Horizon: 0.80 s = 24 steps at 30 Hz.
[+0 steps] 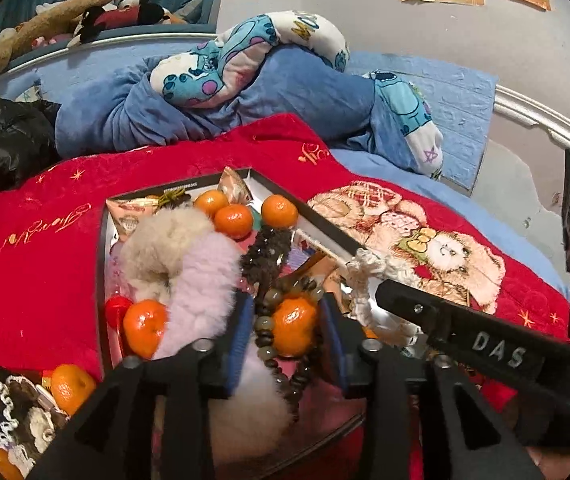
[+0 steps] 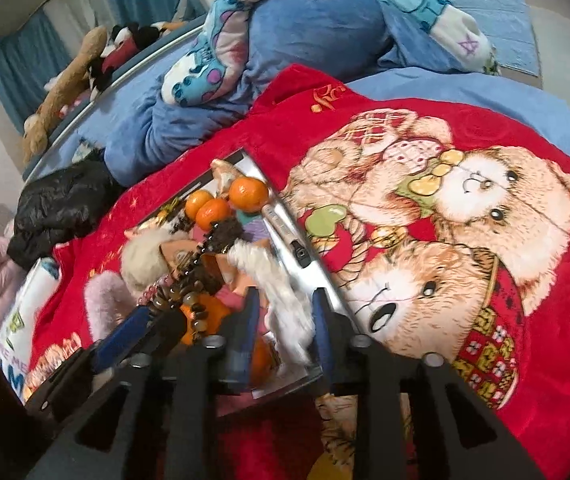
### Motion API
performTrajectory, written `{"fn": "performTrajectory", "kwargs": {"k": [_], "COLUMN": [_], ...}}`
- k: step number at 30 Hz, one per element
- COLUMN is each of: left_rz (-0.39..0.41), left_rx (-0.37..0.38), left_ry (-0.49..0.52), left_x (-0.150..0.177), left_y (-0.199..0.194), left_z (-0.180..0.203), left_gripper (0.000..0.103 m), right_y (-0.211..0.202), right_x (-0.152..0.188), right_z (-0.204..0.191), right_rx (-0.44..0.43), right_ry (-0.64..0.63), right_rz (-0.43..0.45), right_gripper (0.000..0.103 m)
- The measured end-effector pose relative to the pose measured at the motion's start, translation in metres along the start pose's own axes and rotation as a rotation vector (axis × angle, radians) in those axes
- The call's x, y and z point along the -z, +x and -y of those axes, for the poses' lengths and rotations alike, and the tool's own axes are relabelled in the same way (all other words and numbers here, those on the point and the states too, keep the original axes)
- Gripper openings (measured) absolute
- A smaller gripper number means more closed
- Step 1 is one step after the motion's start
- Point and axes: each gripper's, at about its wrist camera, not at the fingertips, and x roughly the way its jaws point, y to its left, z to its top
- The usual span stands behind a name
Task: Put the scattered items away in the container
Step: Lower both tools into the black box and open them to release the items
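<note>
— While the left gripper hangs over the container, what sits between its spread fingers?
— A mandarin draped with a bead bracelet, beside fluffy pom-poms.
— And from the right wrist?
— The right gripper, fingers apart around a white crochet piece at the container's right edge, on a red bear blanket over a blue bed.

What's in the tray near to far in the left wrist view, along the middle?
Bead bracelet draped beside a tangerine between the left fingers → dark fuzzy hair tie → tangerine by the far rim → far corner of the tray.
</note>
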Motion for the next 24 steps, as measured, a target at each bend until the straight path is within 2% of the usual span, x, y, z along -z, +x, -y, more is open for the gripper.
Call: {"fn": "performTrajectory", "kwargs": {"k": [1,2,4,6,7,8,11,18,24], "left_rz": [0.001,0.008,0.032,0.042,0.046,0.050,0.052,0.045,0.045], "left_rx": [0.018,0.031,0.002,0.012,0.028,0.036,0.041,0.049,0.049], "left_ry": [0.006,0.016,0.039,0.059,0.057,0.052,0.043,0.035,0.030], "left_x": [-0.001,-0.002,-0.003,-0.003,-0.003,-0.004,-0.006,-0.010,-0.011], "left_y": [-0.001,-0.003,-0.007,-0.010,-0.010,-0.011,-0.010,-0.011,-0.016], "left_z": [0.001,0.004,0.009,0.013,0.013,0.013,0.012,0.009,0.008], "left_gripper": [0.062,0.074,0.083,0.102,0.103,0.103,0.103,0.103,0.103], "right_y": [-0.002,-0.004,-0.008,-0.014,-0.016,-0.019,-0.023,-0.024,-0.025], "right_x": [-0.001,-0.002,-0.004,-0.006,-0.006,-0.007,-0.008,-0.012,-0.013], "right_z": [0.004,0.006,0.007,0.009,0.010,0.011,0.015,0.029,0.027], "right_rx": [-0.050,-0.087,-0.115,-0.173,-0.192,-0.197,-0.173,-0.188,-0.173], "right_ry": [0.032,0.049,0.073,0.094,0.105,0.122,0.126,0.187,0.175], "right_rz": [0.004,0.007,0.025,0.061,0.070,0.085,0.100,0.095,0.101], "right_gripper": [0.035,0.045,0.055,0.074,0.092,0.103,0.103,0.103,0.103]}}
